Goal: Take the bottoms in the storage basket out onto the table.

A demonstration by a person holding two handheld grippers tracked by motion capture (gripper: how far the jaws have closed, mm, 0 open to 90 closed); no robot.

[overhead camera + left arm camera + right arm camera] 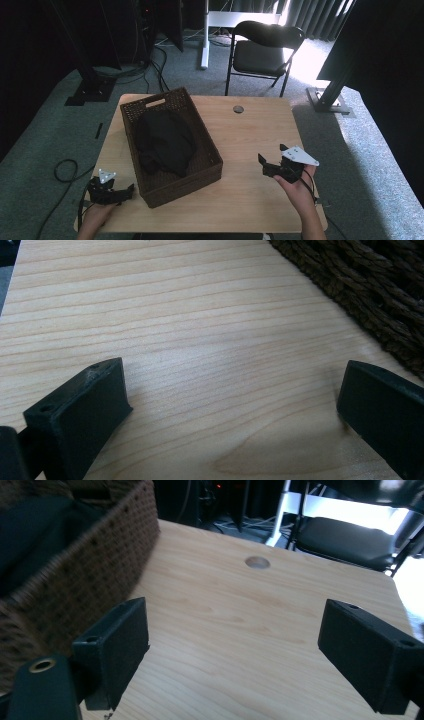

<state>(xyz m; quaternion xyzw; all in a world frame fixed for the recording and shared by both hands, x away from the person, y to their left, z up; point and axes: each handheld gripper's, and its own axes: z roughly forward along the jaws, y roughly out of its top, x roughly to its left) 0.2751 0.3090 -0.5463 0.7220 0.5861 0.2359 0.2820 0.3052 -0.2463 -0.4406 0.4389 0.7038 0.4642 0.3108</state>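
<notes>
A dark cloth [165, 140] lies bundled inside the woven basket [205, 172] on the left half of the counter [250, 130]; it looks soft, light and floppy, so it is probably best pinched at a raised fold near the top of the heap. The left gripper [127, 190] sits low at the basket's near left corner and the right gripper [262, 165] to its right, both with jaws spread apart and empty. The cloth's edges and shape are lost in shadow, so what kind of garment it is cannot be told.

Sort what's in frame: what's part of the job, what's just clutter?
In the job:
- woven basket
- black garment lying inside it
- left gripper, jaws open, beside the basket's near-left corner
- right gripper, jaws open, over bare table to the basket's right

Just around:
- table with its cable hole
- black chair behind
- floor cables
</notes>
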